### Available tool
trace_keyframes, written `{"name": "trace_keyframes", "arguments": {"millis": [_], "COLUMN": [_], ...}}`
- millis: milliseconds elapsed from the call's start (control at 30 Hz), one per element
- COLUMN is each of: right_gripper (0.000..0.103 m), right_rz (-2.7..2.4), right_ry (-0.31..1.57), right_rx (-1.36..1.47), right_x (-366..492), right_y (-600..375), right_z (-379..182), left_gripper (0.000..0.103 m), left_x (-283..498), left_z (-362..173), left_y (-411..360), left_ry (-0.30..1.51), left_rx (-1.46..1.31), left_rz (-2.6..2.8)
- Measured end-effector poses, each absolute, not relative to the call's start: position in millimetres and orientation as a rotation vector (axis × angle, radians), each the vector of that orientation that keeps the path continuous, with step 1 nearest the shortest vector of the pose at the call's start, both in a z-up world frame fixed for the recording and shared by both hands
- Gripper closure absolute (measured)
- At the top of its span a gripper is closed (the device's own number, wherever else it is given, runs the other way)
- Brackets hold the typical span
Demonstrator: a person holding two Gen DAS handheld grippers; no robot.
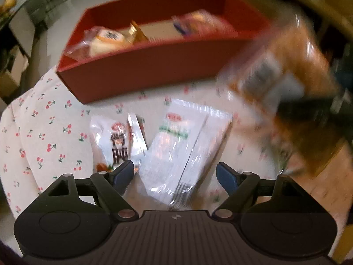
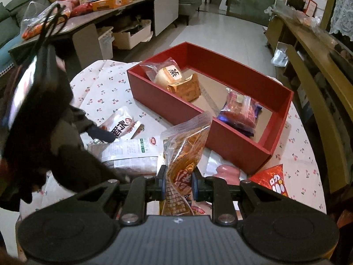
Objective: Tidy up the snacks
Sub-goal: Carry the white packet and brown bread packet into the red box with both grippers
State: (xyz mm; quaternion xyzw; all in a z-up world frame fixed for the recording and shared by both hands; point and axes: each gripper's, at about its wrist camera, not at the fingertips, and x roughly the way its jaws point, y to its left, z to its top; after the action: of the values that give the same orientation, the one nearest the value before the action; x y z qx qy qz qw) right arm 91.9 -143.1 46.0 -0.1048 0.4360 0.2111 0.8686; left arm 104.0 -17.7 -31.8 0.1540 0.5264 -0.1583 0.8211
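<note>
My left gripper (image 1: pixel 175 174) is open and points down at the cherry-print tablecloth (image 1: pixel 44 132). A white packet with green print (image 1: pixel 183 145) lies flat between its blue pads, which do not press on it. Beside it lies a white packet with black characters (image 1: pixel 114 141). My right gripper (image 2: pixel 177 183) is shut on a clear orange snack bag (image 2: pixel 183 152), which hangs blurred at the right of the left wrist view (image 1: pixel 286 77). Behind stands the red box (image 2: pixel 176 112), holding a round cake packet (image 2: pixel 167 75), a golden packet (image 2: pixel 185 88) and a red-and-blue packet (image 2: pixel 240 110).
A red packet (image 2: pixel 271 181) and a pink item (image 2: pixel 227 172) lie near the box's front corner. A cluttered low table (image 2: pixel 99 2) stands across the floor. A wooden shelf (image 2: pixel 308 50) runs along the right. One dark finger (image 2: pixel 102 134) of the left tool shows in the right wrist view.
</note>
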Motion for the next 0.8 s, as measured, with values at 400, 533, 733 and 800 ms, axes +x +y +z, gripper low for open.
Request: {"name": "trace_keyframes", "arguments": {"millis": [400, 533, 733, 800], "right_gripper": [0.07, 0.07, 0.07, 0.07], "right_rz": [0.458, 0.45, 0.403, 0.392], "right_ry": [0.854, 0.816, 0.79, 0.788], "right_rx": [-0.238, -0.239, -0.205, -0.204], "right_x": [78, 74, 92, 102], "right_y": [-146, -147, -151, -149], "right_z": [59, 71, 81, 82], "left_gripper": [0.051, 0.051, 0.051, 0.051], "left_x": [80, 65, 73, 86], "left_z": [-15, 7, 37, 40], "left_y": [-5, -1, 0, -4], "left_ry": [1.138, 1.103, 0.999, 0.975], "left_rx": [0.189, 0.146, 0.073, 0.053], "left_rz": [-0.304, -0.29, -0.329, -0.333]}}
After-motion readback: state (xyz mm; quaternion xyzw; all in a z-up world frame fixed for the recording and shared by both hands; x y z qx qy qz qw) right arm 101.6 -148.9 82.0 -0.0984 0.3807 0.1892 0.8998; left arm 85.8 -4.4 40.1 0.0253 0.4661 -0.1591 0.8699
